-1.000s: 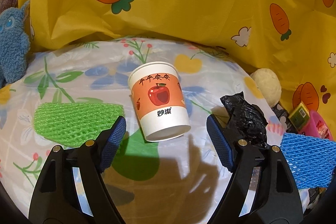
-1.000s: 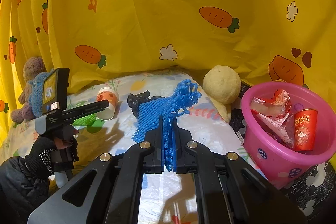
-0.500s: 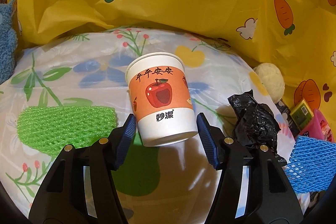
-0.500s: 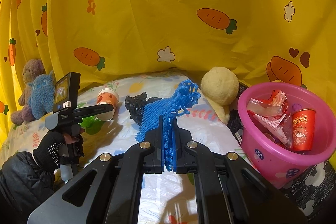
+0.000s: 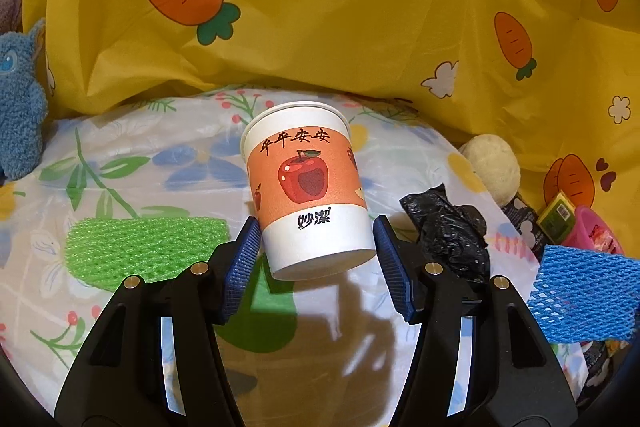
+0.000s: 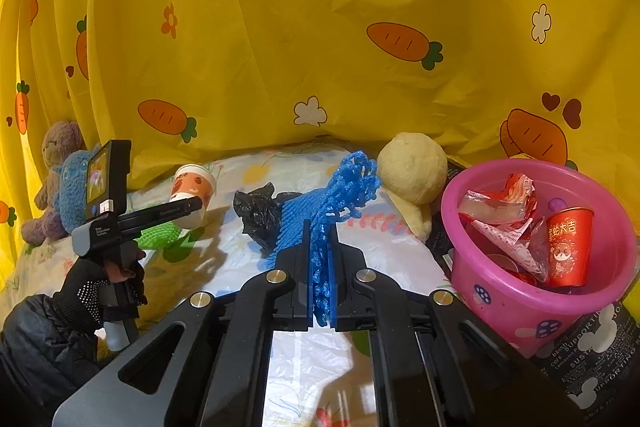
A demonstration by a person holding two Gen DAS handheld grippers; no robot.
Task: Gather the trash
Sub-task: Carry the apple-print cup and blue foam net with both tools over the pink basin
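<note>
Black dotted glove [image 6: 86, 297], black padded sleeve [image 6: 36, 339]

Two paper cups [image 6: 193, 193], two foam nets [image 6: 320, 211], three plush toys [image 6: 414, 169].

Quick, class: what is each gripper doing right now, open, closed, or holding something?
Left gripper: closed on the paper cup, lifted off the cloth.
Right gripper: shut on the blue foam net.

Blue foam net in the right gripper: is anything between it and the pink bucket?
Nothing visible blocks it. The right gripper is shut on the blue foam net, and the pink bucket stands open-topped just to its right. The yellow plush ball sits behind that path, not across it.
</note>
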